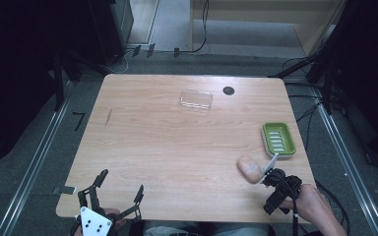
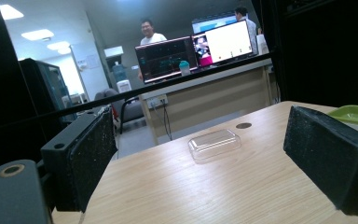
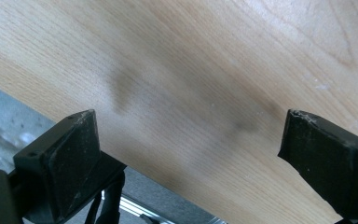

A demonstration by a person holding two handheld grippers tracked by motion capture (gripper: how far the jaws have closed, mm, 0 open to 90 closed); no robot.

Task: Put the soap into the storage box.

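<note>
A peach oval bar (image 1: pixel 249 169) lies on the wooden table (image 1: pixel 177 147) near its right front. Just behind it sits a green ribbed dish (image 1: pixel 278 139), whose rim also appears at the right of the left gripper view (image 2: pixel 354 113). A clear plastic lid (image 1: pixel 196 100) rests at the back middle, and lies ahead of the left gripper's jaws (image 2: pixel 214 143). My left gripper (image 1: pixel 119 189) is open at the front left edge, nothing between its jaws (image 2: pixel 205 163). My right gripper (image 1: pixel 274 189) is open just right of the bar, pointing down at bare wood (image 3: pixel 198 154).
A small dark round hole (image 1: pixel 229 90) marks the table's back, right of the lid. Beyond the table a desk with monitors (image 2: pixel 191 53) and people stands in the left gripper view. Grey floor (image 3: pixel 9 121) lies past the table edge under the right gripper.
</note>
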